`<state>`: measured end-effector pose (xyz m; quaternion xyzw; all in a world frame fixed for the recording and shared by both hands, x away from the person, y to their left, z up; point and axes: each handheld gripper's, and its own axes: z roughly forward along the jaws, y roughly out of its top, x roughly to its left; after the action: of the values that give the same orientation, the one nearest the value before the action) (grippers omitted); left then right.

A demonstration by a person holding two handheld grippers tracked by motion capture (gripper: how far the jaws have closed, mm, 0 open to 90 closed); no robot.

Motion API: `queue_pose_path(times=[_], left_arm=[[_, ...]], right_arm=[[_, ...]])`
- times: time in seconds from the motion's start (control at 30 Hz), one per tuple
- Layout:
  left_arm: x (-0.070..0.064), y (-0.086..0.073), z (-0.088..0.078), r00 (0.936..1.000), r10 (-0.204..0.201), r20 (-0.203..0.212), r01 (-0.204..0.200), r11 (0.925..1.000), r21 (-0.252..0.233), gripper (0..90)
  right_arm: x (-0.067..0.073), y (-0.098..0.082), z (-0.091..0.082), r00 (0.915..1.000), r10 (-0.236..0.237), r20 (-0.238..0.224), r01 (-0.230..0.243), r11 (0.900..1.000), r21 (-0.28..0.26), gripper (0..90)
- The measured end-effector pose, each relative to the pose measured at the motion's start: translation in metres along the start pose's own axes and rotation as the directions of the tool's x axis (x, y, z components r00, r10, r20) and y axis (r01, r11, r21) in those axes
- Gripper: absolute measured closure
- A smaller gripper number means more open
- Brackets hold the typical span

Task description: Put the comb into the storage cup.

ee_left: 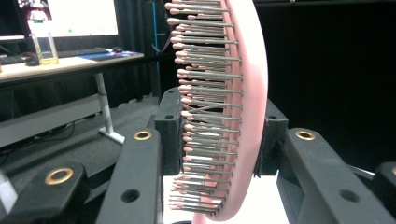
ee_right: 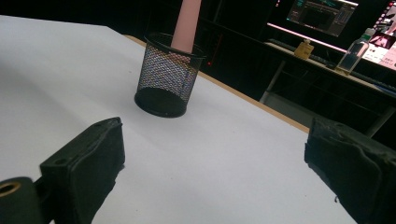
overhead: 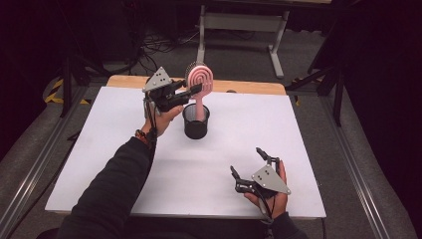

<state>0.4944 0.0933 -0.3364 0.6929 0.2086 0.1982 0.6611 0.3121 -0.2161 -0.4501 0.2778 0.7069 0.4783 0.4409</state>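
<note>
A pink hairbrush (overhead: 200, 78) stands upright with its handle down inside a black mesh cup (overhead: 195, 121) on the white table top (overhead: 99, 149). My left gripper (overhead: 196, 90) is shut on the brush's head from the left. In the left gripper view the brush (ee_left: 247, 93) sits edge-on between the two black jaws, its grey bristles (ee_left: 205, 116) pointing left. My right gripper (overhead: 246, 160) rests low near the table's front right, open with nothing between its jaws. The right gripper view shows the cup (ee_right: 168, 79) and the pink handle (ee_right: 187, 23) rising from it, beyond the open gripper (ee_right: 215, 163).
The table's wooden far edge (overhead: 249, 87) shows behind the cup. A white desk frame (overhead: 239, 25) stands on the floor beyond. Metal rails (overhead: 348, 154) run along both sides of the table. A bench with bottles (ee_right: 355, 51) and screens lies in the dark background.
</note>
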Motion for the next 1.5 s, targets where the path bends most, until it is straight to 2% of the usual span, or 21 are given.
queue_pose_path(times=[0.13, 0.2, 0.5, 0.8, 1.07, 1.23, 1.27, 1.33, 1.4, 1.5], left_arm=[[-0.002, -0.012, 0.0, 0.9995, -0.026, 0.015, 0.026, 0.9996, -0.01, 63.3], [-0.003, -0.017, 0.001, 0.9996, -0.025, 0.012, 0.025, 0.9997, -0.001, 63.3], [-0.001, -0.035, 0.004, 0.9977, -0.067, 0.009, 0.067, 0.9977, 0.015, 63.3], [-0.001, -0.045, 0.007, 0.9979, -0.065, -0.001, 0.065, 0.9972, 0.036, 63.3], [0.001, -0.054, 0.01, 0.9948, -0.097, -0.032, 0.098, 0.9936, 0.056, 63.1], [0.005, -0.056, 0.009, 0.9914, -0.121, -0.051, 0.123, 0.9913, 0.046, 62.9], [0.007, -0.058, 0.009, 0.9899, -0.136, -0.039, 0.137, 0.9899, 0.035, 62.9], [0.008, -0.058, 0.009, 0.9898, -0.137, -0.039, 0.138, 0.9899, 0.032, 62.8], [0.009, -0.058, 0.01, 0.9904, -0.126, -0.057, 0.128, 0.9913, 0.03, 62.7], [0.012, -0.056, 0.012, 0.9932, -0.085, -0.079, 0.089, 0.9953, 0.039, 62.0]], right_arm=[[0.001, 0.001, 0.0, 1.0, -0.009, 0.001, 0.009, 1.0, -0.004, 5.8], [0.001, 0.0, 0.0, 1.0, -0.008, -0.001, 0.008, 1.0, -0.002, 5.8], [0.001, -0.001, 0.001, 1.0, -0.007, -0.007, 0.007, 1.0, 0.006, 6.0], [0.001, -0.001, 0.001, 0.9999, -0.006, -0.012, 0.006, 1.0, 0.007, 6.3], [0.001, -0.001, 0.002, 0.9999, -0.005, -0.015, 0.005, 1.0, 0.012, 6.6], [0.002, -0.001, 0.002, 0.9997, -0.011, -0.02, 0.011, 1.0, 0.014, 6.8], [0.002, -0.001, 0.002, 0.9997, -0.01, -0.022, 0.01, 1.0, 0.015, 6.7], [0.001, -0.001, 0.002, 0.9997, -0.009, -0.023, 0.009, 1.0, 0.015, 6.7], [0.001, -0.002, 0.003, 0.9997, -0.006, -0.025, 0.007, 1.0, 0.019, 6.6], [0.001, -0.003, 0.004, 0.9998, -0.011, -0.019, 0.011, 1.0, 0.022, 6.6]])
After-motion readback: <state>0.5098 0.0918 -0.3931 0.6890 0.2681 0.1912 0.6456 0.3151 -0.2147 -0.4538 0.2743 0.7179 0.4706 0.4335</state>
